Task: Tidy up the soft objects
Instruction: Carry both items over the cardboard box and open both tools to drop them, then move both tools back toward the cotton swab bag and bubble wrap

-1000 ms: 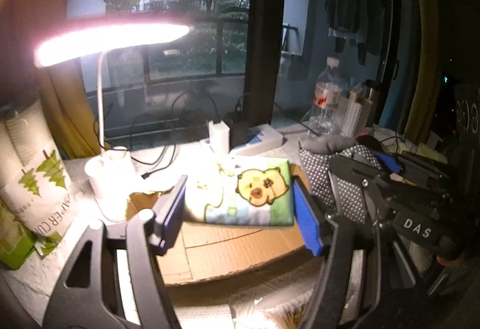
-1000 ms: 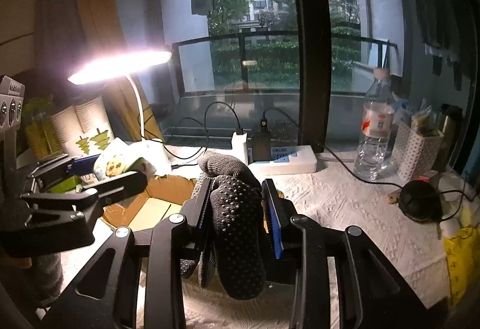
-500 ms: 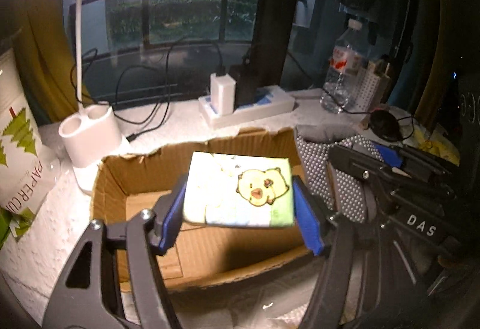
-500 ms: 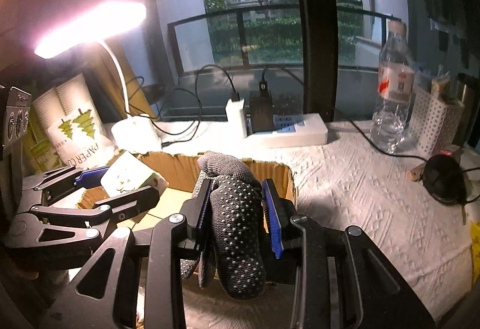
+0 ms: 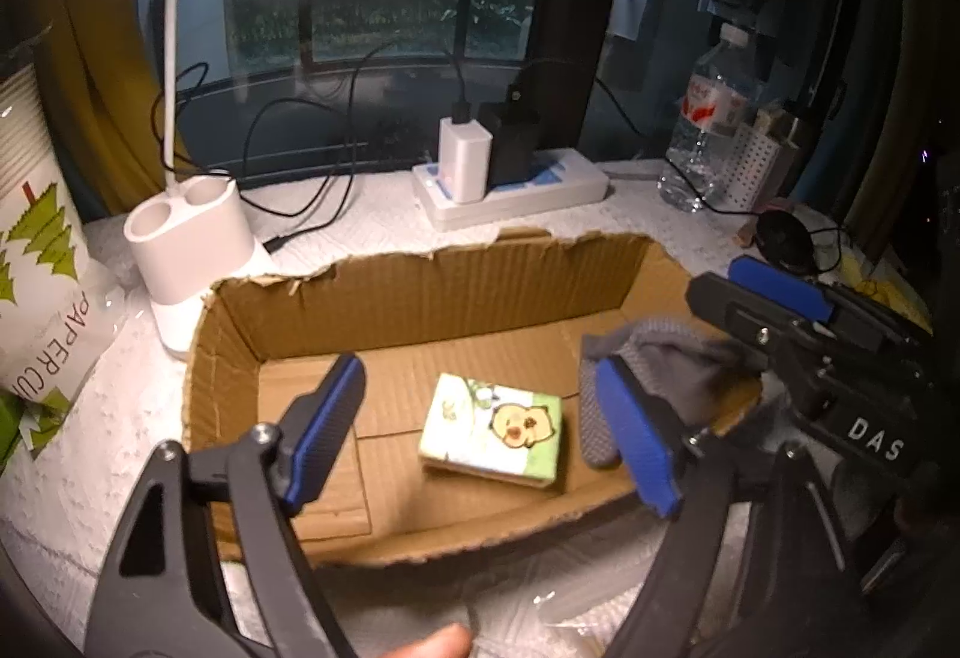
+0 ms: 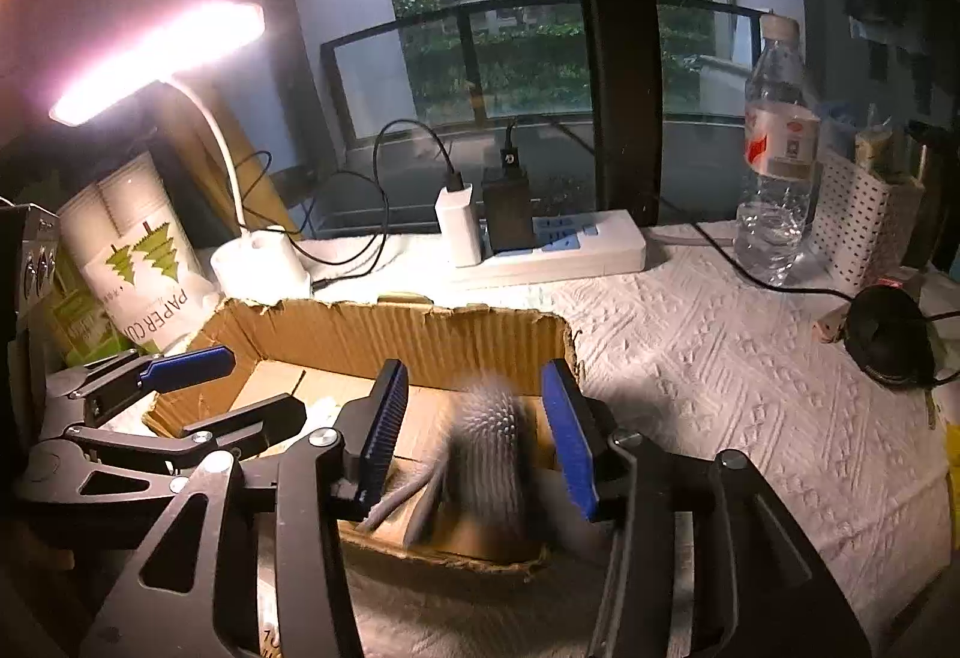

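Observation:
A green tissue pack with a cartoon chick (image 5: 495, 433) lies flat on the floor of the open cardboard box (image 5: 420, 292). My left gripper (image 5: 480, 448) is open above it, fingers apart and empty. A grey dotted glove (image 6: 486, 448) is blurred between the open fingers of my right gripper (image 6: 474, 442), dropping into the box (image 6: 384, 328) at its right end; it also shows in the left wrist view (image 5: 648, 352). My left gripper shows at the left of the right wrist view (image 6: 180, 388).
A white lamp base (image 5: 192, 232), a power strip with chargers (image 5: 516, 190), a water bottle (image 6: 777, 159) and a paper cup sleeve (image 6: 138, 262) stand behind and beside the box. A black round object (image 6: 888, 334) lies on the white cloth at right.
Both grippers lowered over the box and opened. The tissue pack dropped from the left gripper to the box floor. The glove left the right gripper and is falling.

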Demonstrator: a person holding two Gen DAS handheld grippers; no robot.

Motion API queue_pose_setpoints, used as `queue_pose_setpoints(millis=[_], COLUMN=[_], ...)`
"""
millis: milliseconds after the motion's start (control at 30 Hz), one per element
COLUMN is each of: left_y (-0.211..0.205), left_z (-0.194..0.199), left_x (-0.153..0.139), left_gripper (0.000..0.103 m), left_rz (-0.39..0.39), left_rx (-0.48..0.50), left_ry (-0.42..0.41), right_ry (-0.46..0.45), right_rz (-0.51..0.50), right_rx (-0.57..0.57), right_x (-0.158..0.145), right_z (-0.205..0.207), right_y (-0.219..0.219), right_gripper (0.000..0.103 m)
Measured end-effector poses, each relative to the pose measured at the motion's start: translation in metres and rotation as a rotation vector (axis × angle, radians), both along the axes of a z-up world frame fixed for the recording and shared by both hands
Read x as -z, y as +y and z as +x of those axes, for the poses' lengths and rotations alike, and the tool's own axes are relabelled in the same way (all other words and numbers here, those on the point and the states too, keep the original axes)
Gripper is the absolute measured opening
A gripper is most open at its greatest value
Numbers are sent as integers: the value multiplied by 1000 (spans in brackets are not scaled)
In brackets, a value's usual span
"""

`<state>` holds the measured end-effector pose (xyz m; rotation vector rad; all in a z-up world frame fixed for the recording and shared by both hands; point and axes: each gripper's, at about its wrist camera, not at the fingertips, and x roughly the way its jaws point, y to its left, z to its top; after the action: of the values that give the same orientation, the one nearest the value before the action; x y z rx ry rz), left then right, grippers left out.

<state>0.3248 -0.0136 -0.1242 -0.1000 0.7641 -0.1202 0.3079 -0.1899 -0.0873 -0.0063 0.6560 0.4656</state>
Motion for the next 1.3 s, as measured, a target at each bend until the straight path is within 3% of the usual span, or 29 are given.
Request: queue_pose_setpoints(millis=[233,300,900,1300], left_y=[0,0,3,6], left_z=[-14,-18,-69,-102], left_x=[-11,-14,-47,-49], left_gripper=[84,93,93,93], left_rz=[1,-4,-13,-17], left_rx=[-7,-7,-6,-17], left_ry=[-19,-27,-109,-129], right_ry=[-25,-33,-84,-76], right_rz=[-1,-1,-9,-26], right_rx=[5,9,24,27], right_x=[-12,-16,-40,-39], right_z=[-14,-19,-69,-98], right_y=[-2,-3,-9,-8], right_gripper=[50,50,51,51])
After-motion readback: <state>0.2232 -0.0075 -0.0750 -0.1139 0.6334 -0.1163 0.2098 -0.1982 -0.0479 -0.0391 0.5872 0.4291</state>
